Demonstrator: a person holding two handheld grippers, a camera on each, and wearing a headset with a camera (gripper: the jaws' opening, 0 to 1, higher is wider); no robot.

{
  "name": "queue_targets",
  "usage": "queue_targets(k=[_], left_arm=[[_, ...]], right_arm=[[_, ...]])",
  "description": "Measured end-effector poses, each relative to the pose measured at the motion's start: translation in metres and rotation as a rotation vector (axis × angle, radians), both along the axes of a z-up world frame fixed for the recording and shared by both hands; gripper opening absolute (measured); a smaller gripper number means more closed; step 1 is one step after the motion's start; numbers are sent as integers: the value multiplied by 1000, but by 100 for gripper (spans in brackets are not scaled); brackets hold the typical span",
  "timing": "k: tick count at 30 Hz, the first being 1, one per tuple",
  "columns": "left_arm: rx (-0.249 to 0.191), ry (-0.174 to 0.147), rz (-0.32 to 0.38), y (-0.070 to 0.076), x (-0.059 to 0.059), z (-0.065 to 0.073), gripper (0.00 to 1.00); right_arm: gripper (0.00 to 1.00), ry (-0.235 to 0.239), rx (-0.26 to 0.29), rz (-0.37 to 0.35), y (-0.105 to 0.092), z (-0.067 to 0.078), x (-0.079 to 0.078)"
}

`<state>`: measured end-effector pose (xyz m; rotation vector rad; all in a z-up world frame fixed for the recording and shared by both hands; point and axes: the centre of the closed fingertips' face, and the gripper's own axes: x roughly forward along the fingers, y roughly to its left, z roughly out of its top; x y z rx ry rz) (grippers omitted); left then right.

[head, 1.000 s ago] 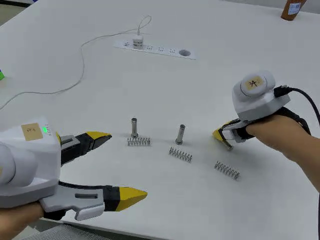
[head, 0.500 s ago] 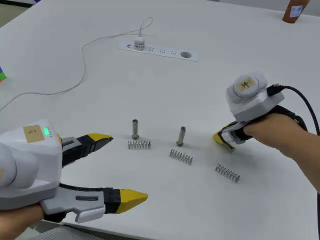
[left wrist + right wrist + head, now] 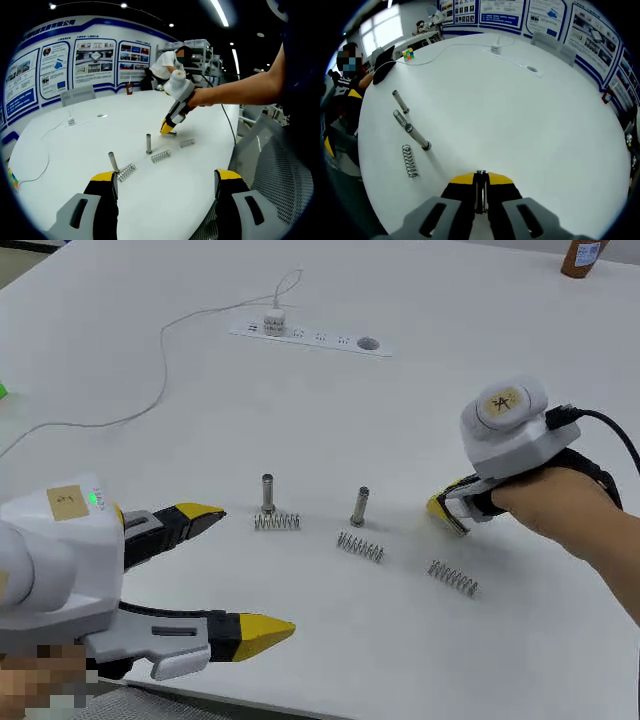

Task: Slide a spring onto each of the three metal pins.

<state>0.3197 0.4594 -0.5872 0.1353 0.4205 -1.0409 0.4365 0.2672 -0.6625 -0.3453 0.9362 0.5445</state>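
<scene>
At the near edge of the white surface (image 3: 400, 420) the left hand-held gripper (image 3: 257, 567) hangs with its jaws spread wide and nothing between them. Beyond it, three springs lie flat on their sides in a row. The left spring (image 3: 277, 522) runs along the near edge, while the middle spring (image 3: 360, 548) and the right spring (image 3: 453, 579) slant slightly. Of the three pins, two stand upright: the left pin (image 3: 268, 492) just behind the left spring and the middle pin (image 3: 360, 506) just behind the middle one. Further right, the right hand-held gripper (image 3: 447, 512) is clamped on the third pin (image 3: 480, 192), whose long axis runs along the jaws, tip slanting down at the surface. Toward the far edge lie one power strip (image 3: 310, 338) and its cable (image 3: 165, 360). Compared with a second ago, the springs and standing pins have not moved, and both grips are unchanged.
</scene>
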Motion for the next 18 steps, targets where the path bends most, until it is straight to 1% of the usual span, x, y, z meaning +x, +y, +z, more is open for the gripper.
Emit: queue_targets(k=[9,18], left_arm=[[-2,-1,0,0,0,1,81],[-1,-7,-3,0,0,2,81]], right_arm=[[9,-45,27,-18,-4,16,-11],[9,-69,57,-42,-7,24,-13]])
